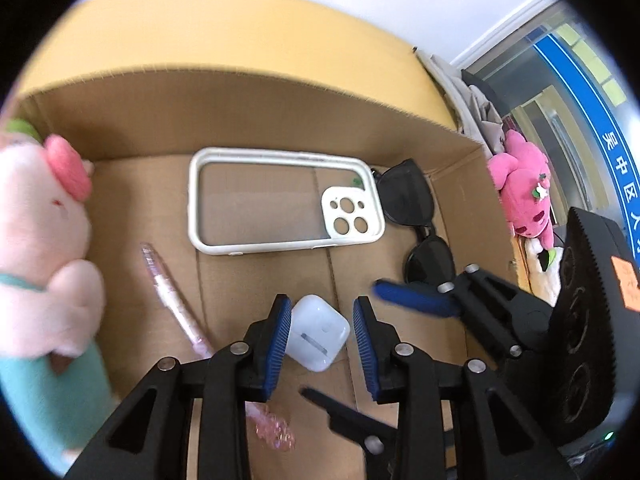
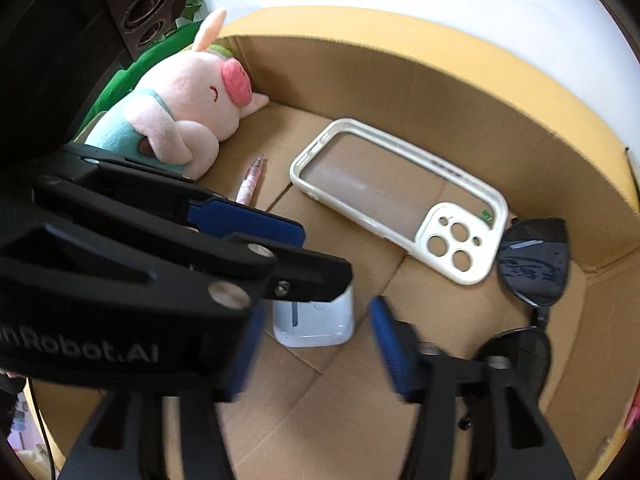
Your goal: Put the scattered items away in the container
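Left gripper (image 1: 322, 336) part open around white earbud case (image 1: 318, 332) on box (image 1: 240, 112) floor; one pad touches, other clear. Right gripper (image 2: 316, 344) wide open, empty, case just beyond. Ahead: phone case (image 1: 280, 204), sunglasses (image 1: 416, 224), pen (image 1: 172, 296), plush pig (image 1: 40, 240). White wall behind. Both point steeply down.

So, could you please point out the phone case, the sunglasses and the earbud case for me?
phone case (image 1: 352, 216), left wrist view, on its camera cutout block.
sunglasses (image 2: 536, 260), right wrist view, on the upper lens.
earbud case (image 1: 320, 332), left wrist view, on its white lid.
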### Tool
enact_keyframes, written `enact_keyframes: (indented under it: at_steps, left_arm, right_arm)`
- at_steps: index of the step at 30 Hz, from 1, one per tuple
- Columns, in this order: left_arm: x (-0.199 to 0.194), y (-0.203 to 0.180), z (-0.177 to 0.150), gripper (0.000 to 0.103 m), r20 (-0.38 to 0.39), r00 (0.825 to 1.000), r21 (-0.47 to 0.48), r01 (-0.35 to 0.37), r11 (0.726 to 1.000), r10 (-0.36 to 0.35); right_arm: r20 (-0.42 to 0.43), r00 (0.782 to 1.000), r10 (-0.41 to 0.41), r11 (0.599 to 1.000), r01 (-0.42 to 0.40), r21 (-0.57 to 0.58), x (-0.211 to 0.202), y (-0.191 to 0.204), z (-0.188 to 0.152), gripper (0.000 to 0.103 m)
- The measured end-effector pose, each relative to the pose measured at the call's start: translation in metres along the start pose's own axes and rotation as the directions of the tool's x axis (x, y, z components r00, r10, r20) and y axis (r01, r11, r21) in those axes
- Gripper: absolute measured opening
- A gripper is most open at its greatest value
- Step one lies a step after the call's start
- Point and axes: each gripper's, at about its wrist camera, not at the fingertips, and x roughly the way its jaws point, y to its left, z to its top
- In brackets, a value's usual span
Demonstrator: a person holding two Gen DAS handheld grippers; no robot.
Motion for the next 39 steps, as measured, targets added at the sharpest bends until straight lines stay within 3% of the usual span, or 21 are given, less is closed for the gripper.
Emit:
enact_keyframes:
  at_steps: [2, 4, 6, 7, 8, 10, 12, 13, 16, 18, 20, 25, 27, 33, 39]
  left_arm:
    - [-0.018, -0.008, -0.005, 0.031, 0.042, 0.999, 0.023, -0.028, 0.999, 0.027]
    - [-0.047, -0.02, -0.02, 0.031, 0.121, 0.99, 0.063, -0.086, 0.994, 0.078]
    - [-0.078, -0.032, -0.039, 0.037, 0.212, 0.971, 0.101, -0.132, 0.986, 0.109]
    - [-0.088, -0.038, -0.046, 0.05, 0.247, 0.961, 0.109, -0.156, 0.982, 0.125]
    - [-0.106, -0.045, -0.06, 0.066, 0.309, 0.939, 0.11, -0.193, 0.975, 0.151]
    - [-0.132, -0.058, -0.086, 0.08, 0.422, 0.886, 0.097, -0.256, 0.962, 0.193]
    - [-0.152, -0.069, -0.119, 0.08, 0.515, 0.821, 0.082, -0.331, 0.94, 0.244]
    - [-0.157, -0.074, -0.133, 0.08, 0.537, 0.802, 0.073, -0.354, 0.932, 0.262]
    - [-0.166, -0.08, -0.169, 0.08, 0.568, 0.764, 0.019, -0.385, 0.923, 0.307]
    - [-0.167, -0.087, -0.195, 0.08, 0.582, 0.733, -0.022, -0.417, 0.909, 0.351]
    - [-0.166, -0.093, -0.215, 0.08, 0.581, 0.724, -0.033, -0.434, 0.9, 0.371]
    - [-0.165, -0.099, -0.25, 0.08, 0.563, 0.722, -0.04, -0.463, 0.886, 0.403]
    - [-0.168, -0.101, -0.259, 0.08, 0.569, 0.704, -0.061, -0.478, 0.876, 0.424]
    - [-0.174, -0.103, -0.273, 0.08, 0.574, 0.687, -0.091, -0.488, 0.868, 0.446]
    - [-0.173, -0.103, -0.28, 0.08, 0.566, 0.683, -0.098, -0.501, 0.86, 0.463]
  right_arm:
    - [0.03, 1.0, -0.001, 1.0, 0.001, 0.001, -0.017, 0.002, -0.002, 0.092]
    - [0.063, 0.998, -0.009, 1.0, 0.01, -0.008, -0.037, 0.005, -0.005, 0.095]
    - [0.116, 0.993, -0.029, 1.0, 0.029, -0.004, -0.064, 0.011, -0.012, 0.097]
    - [0.149, 0.988, -0.036, 0.999, 0.035, 0.008, -0.08, 0.015, -0.018, 0.101]
    - [0.199, 0.979, -0.047, 0.999, 0.043, 0.027, -0.101, 0.02, -0.027, 0.103]
    - [0.289, 0.955, -0.064, 0.997, 0.048, 0.061, -0.137, 0.038, -0.053, 0.103]
    - [0.346, 0.933, -0.101, 0.993, 0.073, 0.092, -0.16, 0.055, -0.067, 0.103]
    - [0.369, 0.92, -0.133, 0.99, 0.102, 0.102, -0.171, 0.066, -0.077, 0.103]
    - [0.413, 0.88, -0.235, 0.971, 0.191, 0.146, -0.193, 0.091, -0.109, 0.103]
    - [0.422, 0.869, -0.257, 0.964, 0.199, 0.177, -0.199, 0.101, -0.122, 0.103]
    - [0.425, 0.863, -0.272, 0.958, 0.2, 0.208, -0.199, 0.11, -0.14, 0.103]
    - [0.408, 0.863, -0.298, 0.946, 0.209, 0.248, -0.199, 0.117, -0.169, 0.103]
    - [0.403, 0.865, -0.299, 0.946, 0.214, 0.243, -0.199, 0.121, -0.177, 0.103]
    - [0.407, 0.86, -0.309, 0.945, 0.229, 0.234, -0.199, 0.127, -0.188, 0.103]
    - [0.408, 0.859, -0.308, 0.945, 0.226, 0.238, -0.201, 0.128, -0.196, 0.103]
